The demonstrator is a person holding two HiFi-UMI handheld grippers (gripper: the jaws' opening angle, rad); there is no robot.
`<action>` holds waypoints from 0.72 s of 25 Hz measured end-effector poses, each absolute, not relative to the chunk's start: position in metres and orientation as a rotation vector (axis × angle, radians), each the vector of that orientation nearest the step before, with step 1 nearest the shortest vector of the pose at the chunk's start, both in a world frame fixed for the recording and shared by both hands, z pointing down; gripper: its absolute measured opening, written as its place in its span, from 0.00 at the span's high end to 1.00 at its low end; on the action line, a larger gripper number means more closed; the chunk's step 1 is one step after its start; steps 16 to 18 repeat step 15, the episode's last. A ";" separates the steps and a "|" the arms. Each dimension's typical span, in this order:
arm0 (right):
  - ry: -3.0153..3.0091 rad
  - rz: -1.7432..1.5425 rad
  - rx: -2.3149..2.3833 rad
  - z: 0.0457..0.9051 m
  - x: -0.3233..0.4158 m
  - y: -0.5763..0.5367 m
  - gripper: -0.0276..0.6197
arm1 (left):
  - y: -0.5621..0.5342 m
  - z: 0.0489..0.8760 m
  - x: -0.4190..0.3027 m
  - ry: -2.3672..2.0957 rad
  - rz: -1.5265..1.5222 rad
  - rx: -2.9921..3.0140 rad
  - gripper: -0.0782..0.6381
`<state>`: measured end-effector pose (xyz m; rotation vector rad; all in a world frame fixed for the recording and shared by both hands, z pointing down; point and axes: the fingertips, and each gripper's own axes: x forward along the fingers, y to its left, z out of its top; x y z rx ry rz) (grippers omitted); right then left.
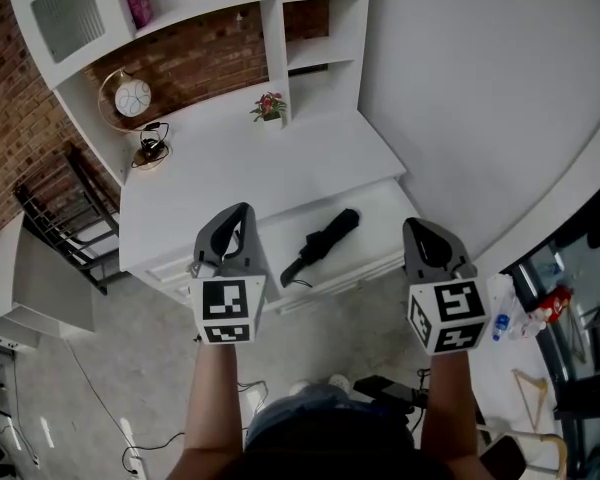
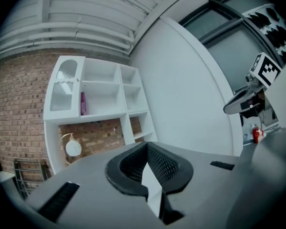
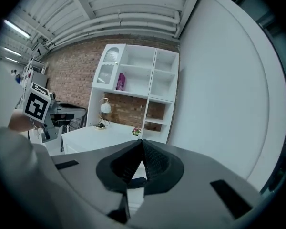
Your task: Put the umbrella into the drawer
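Left gripper [image 1: 242,216]: clenched, jaws pressed together with nothing between them; we hold it high and roughly level, pointing toward the desk.
Right gripper [image 1: 420,230]: likewise closed on nothing, held beside the left one.
Umbrella [image 1: 322,245]: black, folded, lying slantwise between the two grippers, below their tips; neither touches it.
Drawer [image 1: 385,208]: pulled out from under the desk top, ahead of and below both grippers; the umbrella rests inside it.
Desk top [image 1: 280,163]: beyond the drawer, past the grippers' tips; a round lamp [image 1: 132,98] and a small potted plant [image 1: 269,106] stand toward its far side.
Step in hand: we judge the placing done, with both grippers clear of the umbrella.
Next move: we judge that only shutting the drawer could be left. That calls for lowering a closed gripper to the drawer front and pushing evenly, so the slanted umbrella does not catch.
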<state>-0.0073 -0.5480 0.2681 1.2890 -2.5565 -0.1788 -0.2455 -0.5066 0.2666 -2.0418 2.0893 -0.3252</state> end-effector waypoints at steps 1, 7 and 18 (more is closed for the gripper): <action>-2.553 -0.192 1.297 0.265 -0.009 -0.546 0.96 | -0.505 0.263 -0.247 2.079 -0.324 -2.037 0.89; -2.523 -0.229 1.336 0.256 -0.020 -0.533 0.96 | -0.494 0.250 -0.258 2.051 -0.301 -2.027 0.89; -2.492 -0.215 1.389 0.253 -0.036 -0.522 0.96 | -0.493 0.249 -0.277 2.033 -0.309 -2.066 0.89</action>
